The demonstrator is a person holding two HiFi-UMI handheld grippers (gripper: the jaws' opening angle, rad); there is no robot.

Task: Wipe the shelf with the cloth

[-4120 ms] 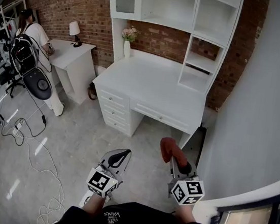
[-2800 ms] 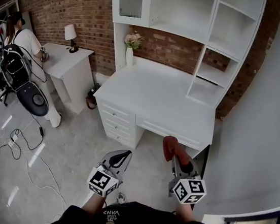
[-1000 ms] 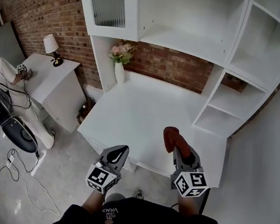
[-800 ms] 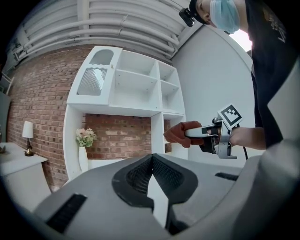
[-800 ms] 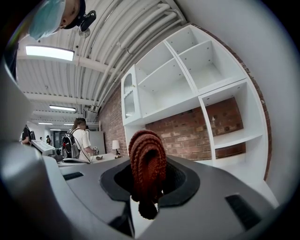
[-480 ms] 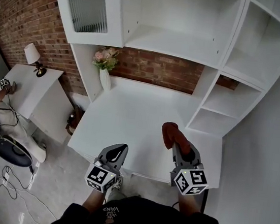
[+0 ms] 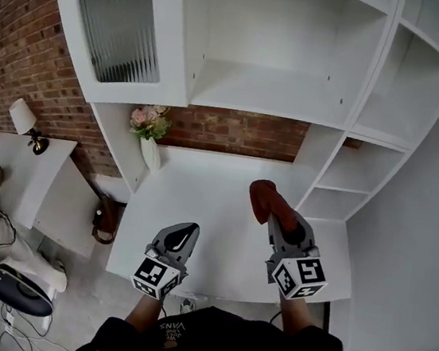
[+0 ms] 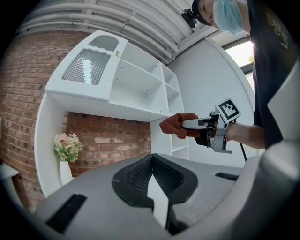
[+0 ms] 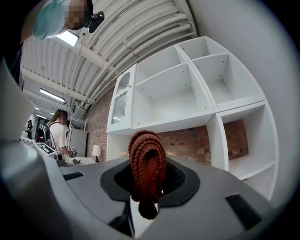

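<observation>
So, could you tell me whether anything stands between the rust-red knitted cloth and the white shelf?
Nothing visible does. The right gripper holds the rust-red knitted cloth in front of the open, bare white shelf; the white flower vase stands off to the left.

Left gripper (image 7: 187, 231) jaws together; right gripper (image 7: 272, 218) clamped (on cloth (image 7: 262, 196)).

Brick wall (image 7: 241, 132), side table (image 7: 19, 176) w/ lamp (image 7: 25, 119)

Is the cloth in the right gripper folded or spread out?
Folded: the cloth shows as a doubled-over, layered bundle clamped in the right gripper, not spread.
</observation>
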